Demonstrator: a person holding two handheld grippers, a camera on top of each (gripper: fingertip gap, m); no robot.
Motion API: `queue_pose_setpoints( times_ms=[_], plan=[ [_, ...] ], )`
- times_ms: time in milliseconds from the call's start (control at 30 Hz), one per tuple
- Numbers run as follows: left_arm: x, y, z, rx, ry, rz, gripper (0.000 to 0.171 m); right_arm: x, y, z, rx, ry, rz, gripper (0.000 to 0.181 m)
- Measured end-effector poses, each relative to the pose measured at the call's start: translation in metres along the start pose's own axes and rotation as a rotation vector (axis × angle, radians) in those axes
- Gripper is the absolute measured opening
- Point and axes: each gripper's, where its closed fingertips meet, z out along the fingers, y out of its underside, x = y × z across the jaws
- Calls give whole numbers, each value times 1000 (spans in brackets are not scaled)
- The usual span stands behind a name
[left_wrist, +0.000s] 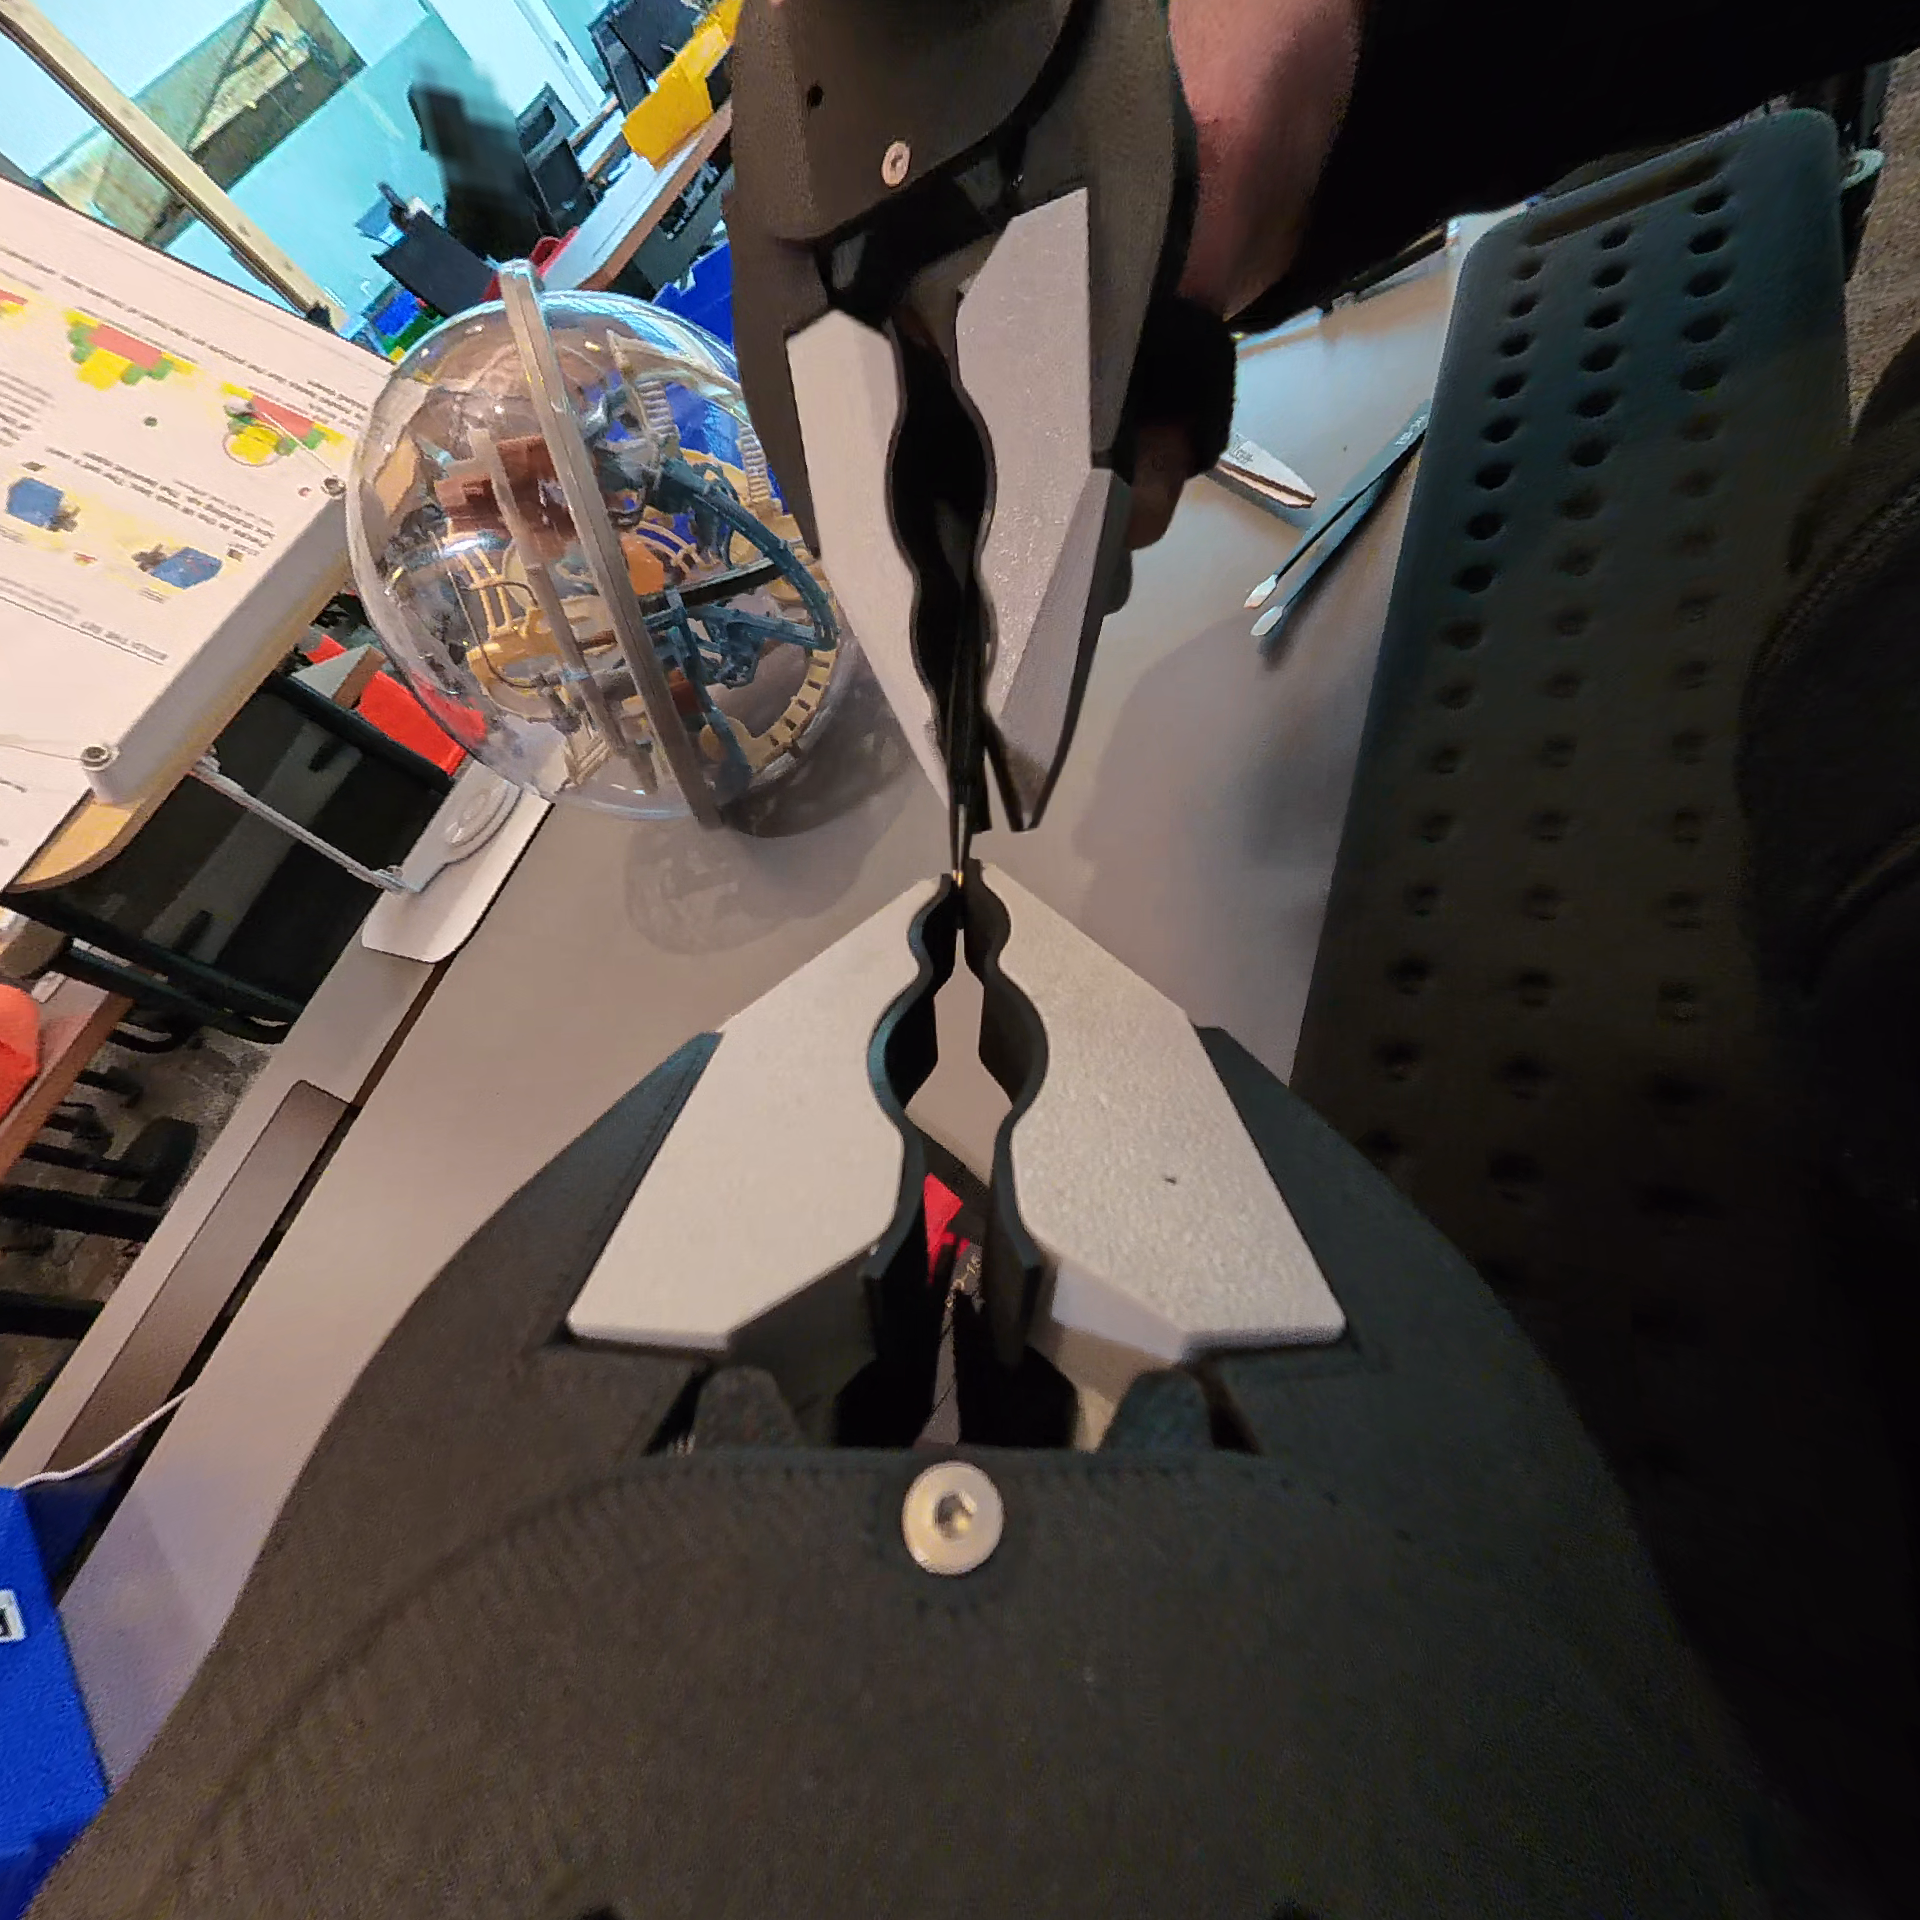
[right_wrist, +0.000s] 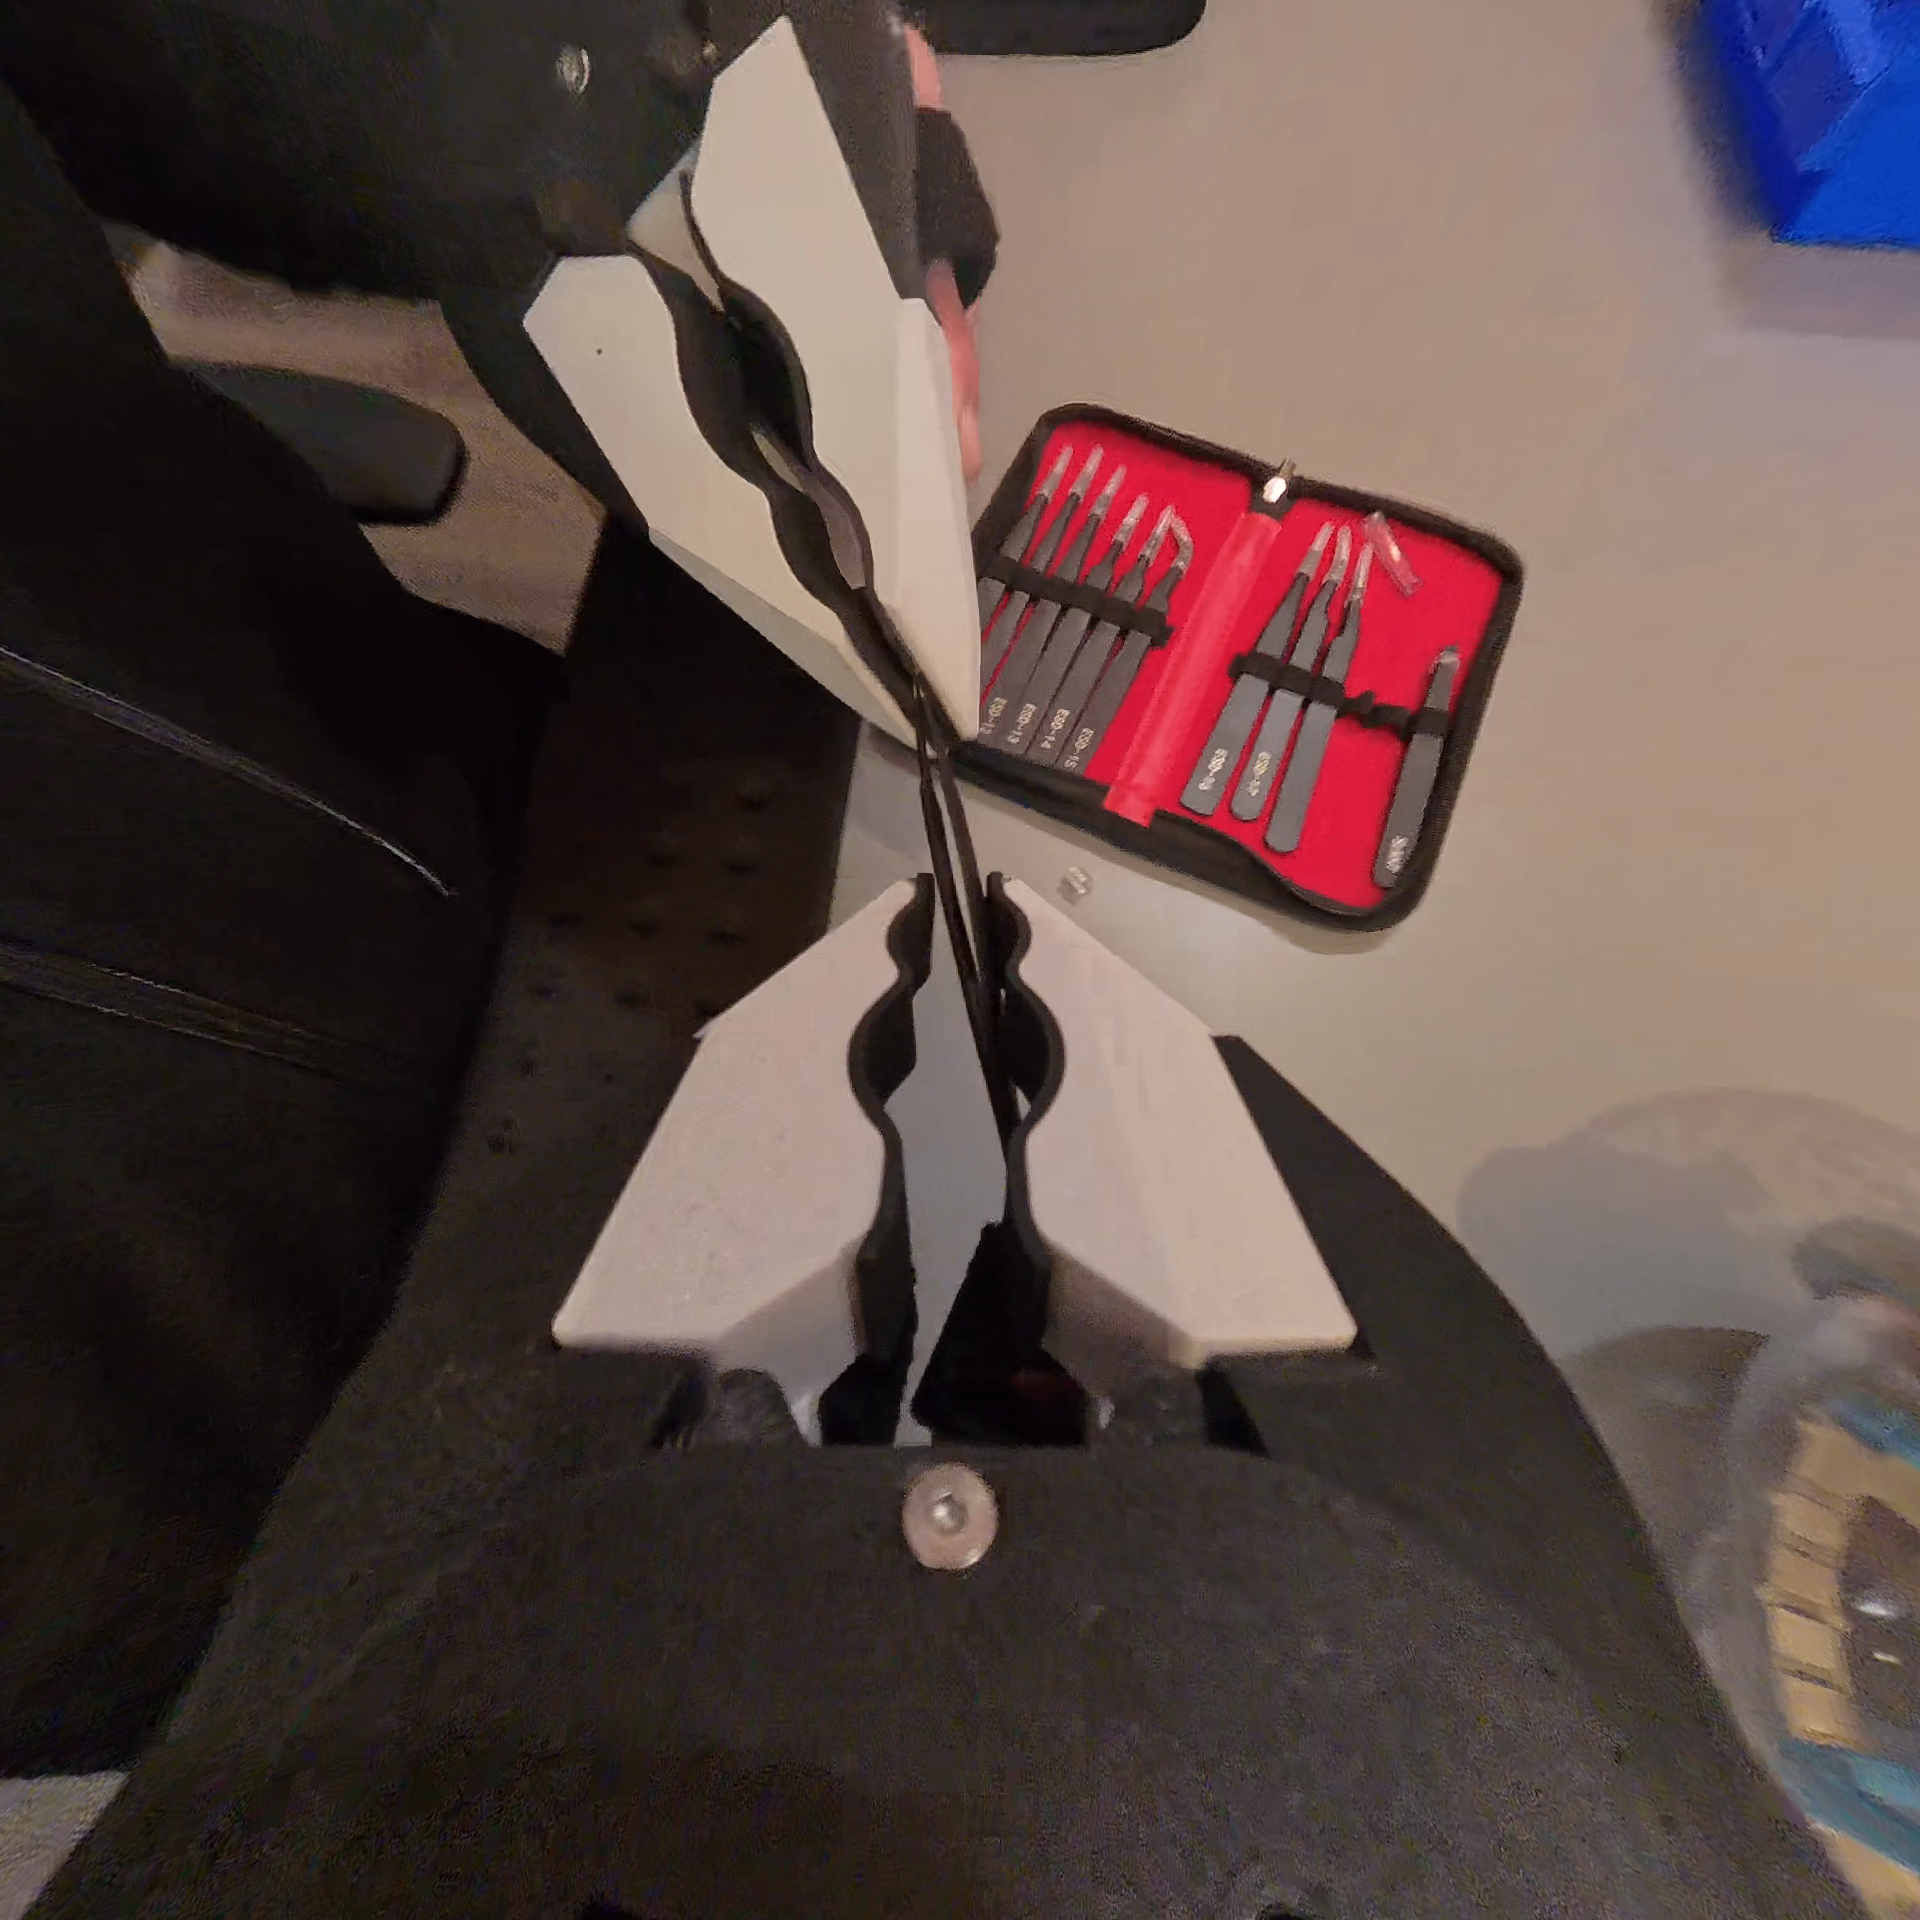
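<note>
Both grippers meet tip to tip over a grey table (left_wrist: 1195, 790) on one pair of black tweezers (right_wrist: 951, 831). In the right wrist view my right gripper (right_wrist: 961, 883) has the tweezers' wider body between its fingers. The legs run up into my left gripper (right_wrist: 940, 727), which is closed on the thin end. In the left wrist view my left gripper (left_wrist: 961, 883) pinches the tweezers' tip (left_wrist: 961, 847). The right gripper (left_wrist: 987, 816) comes down from above, held by a hand, closed on the tweezers.
An open zip case (right_wrist: 1455, 623) with red lining holds several black tweezers. A clear puzzle sphere (left_wrist: 582, 551) stands at the left by a white printed board (left_wrist: 156, 499). White-tipped tweezers (left_wrist: 1330, 540) lie by a black perforated chair (left_wrist: 1558, 727). A blue bin (right_wrist: 1829, 114) is far right. Left and right tips are no more than a few centimetres apart.
</note>
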Motion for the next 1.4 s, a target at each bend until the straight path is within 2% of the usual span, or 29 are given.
queue_pose_setpoints(
  times_ms=[167, 233, 433, 567, 633, 667, 733, 867, 933, 1067, 1200, 1333, 1400],
  plan=[
    [-4, 0, -5, 19, 51, -59, 0, 6, -13, 1, 41, 92, -100, 6],
    [-4, 2, -6, 19, 71, -69, 0, 4, -18, 0, 68, 87, -109, 11],
    [-7, 4, -13, 35, 90, -77, 0, -1, -25, 5, 102, 30, -112, 3],
    [-18, 15, -19, 6, 66, -113, 0, 3, -31, 11, 86, 69, -147, 1],
    [-33, 28, -27, -37, 36, -145, 15, 11, -37, 12, 90, 112, -169, 2],
    [-44, 34, -34, -52, 9, -159, 16, 19, -37, 14, 68, 153, -191, 1],
    [-65, 52, -45, -110, -25, -214, 33, 35, -34, 21, -2, 250, -266, 1],
    [-99, 103, -52, -264, -79, -289, 40, 70, -22, 46, -219, 458, -514, 1],
    [-111, 118, -47, -280, -83, -316, 41, 85, -15, 59, -309, 526, -610, 1],
    [-115, 149, -30, -349, -17, -375, 53, 107, 2, 78, -405, 590, -701, 1],
    [-115, 180, -19, -435, 45, -454, 69, 118, 15, 84, -453, 608, -719, 1],
    [-105, 200, -12, -496, 117, -497, 76, 126, 22, 88, -467, 620, -722, 1],
    [-103, 200, -11, -481, 147, -531, 73, 130, 23, 89, -469, 629, -725, 1]
  ],
)
